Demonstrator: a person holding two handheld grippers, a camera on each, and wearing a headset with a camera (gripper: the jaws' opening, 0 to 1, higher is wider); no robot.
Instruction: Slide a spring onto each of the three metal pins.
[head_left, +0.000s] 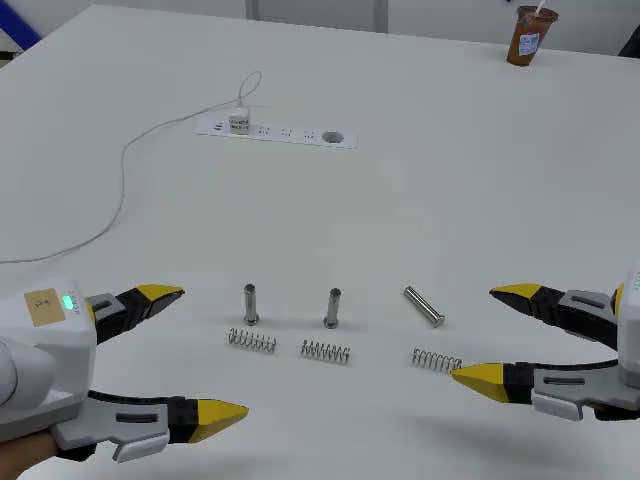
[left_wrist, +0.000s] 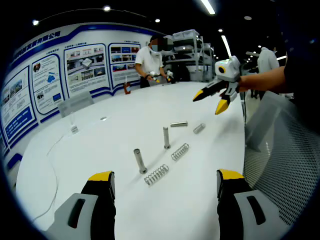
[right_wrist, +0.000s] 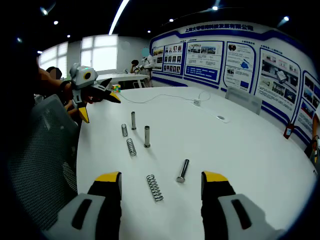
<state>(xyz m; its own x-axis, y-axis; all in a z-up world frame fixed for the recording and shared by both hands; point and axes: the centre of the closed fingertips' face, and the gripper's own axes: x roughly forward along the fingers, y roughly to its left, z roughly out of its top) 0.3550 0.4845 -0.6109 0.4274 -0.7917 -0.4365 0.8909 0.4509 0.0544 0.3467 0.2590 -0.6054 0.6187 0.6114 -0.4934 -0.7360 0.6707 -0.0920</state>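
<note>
Two metal pins stand upright on the white table, the left pin (head_left: 250, 303) (left_wrist: 139, 161) (right_wrist: 133, 120) and the middle pin (head_left: 333, 307) (left_wrist: 166, 137) (right_wrist: 147, 136). The third pin (head_left: 423, 306) (left_wrist: 178, 124) (right_wrist: 183, 171) lies flat. In front of each lies a spring: left spring (head_left: 251, 341) (left_wrist: 156, 174), middle spring (head_left: 325, 351) (left_wrist: 180, 151), right spring (head_left: 436, 360) (right_wrist: 154, 187). My left gripper (head_left: 198, 352) (left_wrist: 162, 181) is open, left of the parts. My right gripper (head_left: 487, 335) (right_wrist: 160, 177) is open, right of them. Neither holds anything.
A white power strip (head_left: 275, 131) with a plugged adapter and a cable (head_left: 120, 170) lies further back. A brown drink cup (head_left: 528, 36) stands at the far right edge. People stand at benches in the background of the gripper views.
</note>
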